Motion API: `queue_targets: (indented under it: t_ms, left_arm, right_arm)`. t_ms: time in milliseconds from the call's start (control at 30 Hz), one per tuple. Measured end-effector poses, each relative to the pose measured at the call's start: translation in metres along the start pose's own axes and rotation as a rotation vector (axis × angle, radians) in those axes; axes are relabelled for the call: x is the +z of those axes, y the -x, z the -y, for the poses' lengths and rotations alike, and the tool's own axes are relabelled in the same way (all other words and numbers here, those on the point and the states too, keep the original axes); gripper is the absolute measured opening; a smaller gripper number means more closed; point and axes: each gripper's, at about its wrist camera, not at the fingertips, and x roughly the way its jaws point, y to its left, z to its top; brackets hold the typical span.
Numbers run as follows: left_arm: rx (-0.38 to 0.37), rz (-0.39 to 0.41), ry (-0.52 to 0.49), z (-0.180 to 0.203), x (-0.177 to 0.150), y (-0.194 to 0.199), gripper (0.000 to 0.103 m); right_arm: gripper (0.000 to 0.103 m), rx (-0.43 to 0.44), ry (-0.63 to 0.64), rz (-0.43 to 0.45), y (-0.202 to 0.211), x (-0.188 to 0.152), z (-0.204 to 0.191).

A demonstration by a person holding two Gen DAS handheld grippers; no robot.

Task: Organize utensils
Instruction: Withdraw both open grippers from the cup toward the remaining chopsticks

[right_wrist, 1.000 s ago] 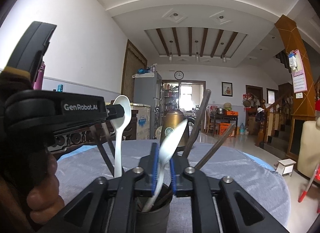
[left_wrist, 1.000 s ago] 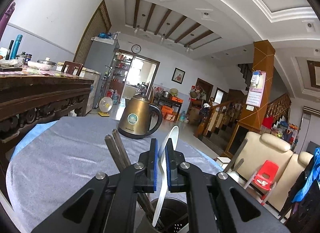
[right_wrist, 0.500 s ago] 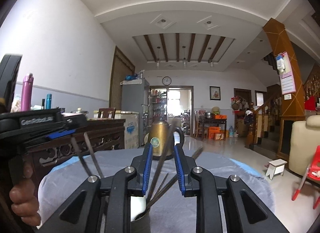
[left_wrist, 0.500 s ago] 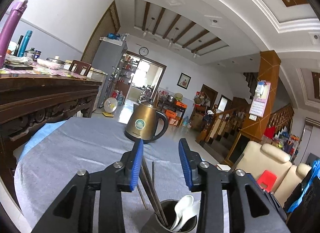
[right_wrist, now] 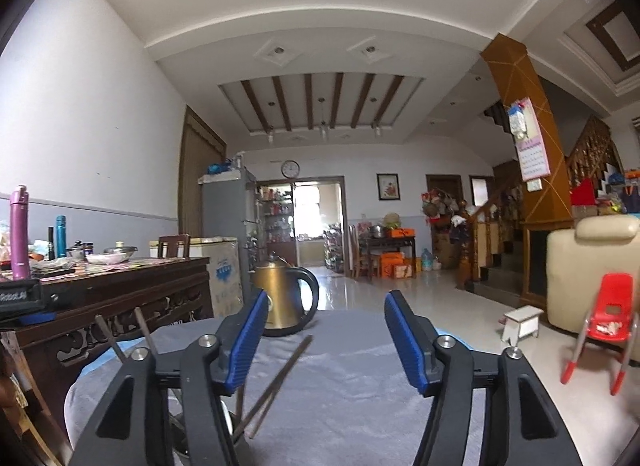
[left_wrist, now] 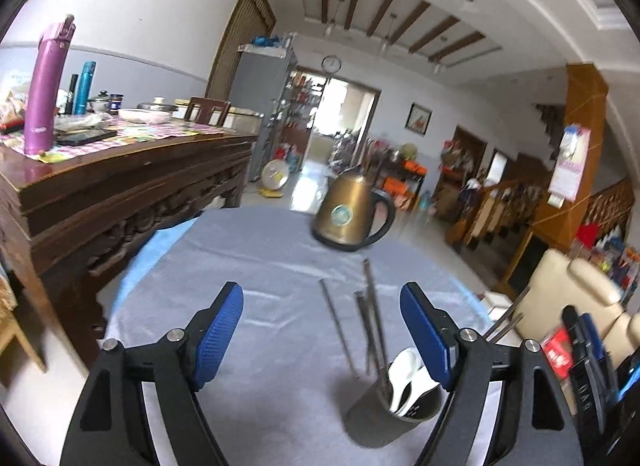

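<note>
Blue, cross-hatched rubber pads line both of your grippers, and both stand spread wide with nothing between the pads. Your left gripper point(left_wrist: 322, 328) hangs above the tabletop point(left_wrist: 256, 266), which is round and draped in a soft grey cloth with faint creases. Just below and to the right of its right finger sits the utensil holder point(left_wrist: 394, 412), a dark, round cup. Smooth white spoons point(left_wrist: 406, 380) lie bowl-up inside it at the rim nearest that finger, and thin, straight metal chopsticks point(left_wrist: 374, 326) fan up out of it, leaning toward the gap between the pads without touching either one. More chopstick ends poke out behind the right finger.

Your right gripper point(right_wrist: 326, 340) is likewise open and empty. From its camera the holder is mostly hidden behind the left finger; only a sliver of its rim shows low down. A slim metal chopstick point(right_wrist: 280, 380) slants up from there just inside the left pad, and two more tips rise outside that finger.

Ahead of both grippers, at the far side of the tabletop, stands a brass-coloured kettle point(left_wrist: 346, 211) with a glossy black loop handle and a round badge on its belly. Off to the left is a dark carved wooden sideboard point(left_wrist: 120, 193) carrying a purple flask point(left_wrist: 46, 85).
</note>
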Motion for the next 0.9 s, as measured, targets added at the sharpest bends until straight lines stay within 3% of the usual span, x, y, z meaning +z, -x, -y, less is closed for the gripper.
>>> queue_targets:
  t_ms: [400, 900]
  left_arm:
    - [0.199, -0.109, -0.134, 0.001, -0.006, -0.006, 0.082]
    - [0.285, -0.183, -0.123, -0.016, -0.013, -0.021, 0.082]
  right_arm:
    - [0.071, -0.039, -0.063, -0.158, -0.016, -0.002, 0.028]
    - [0.072, -0.082, -0.133, -0.294, -0.037, -0.015, 0.046]
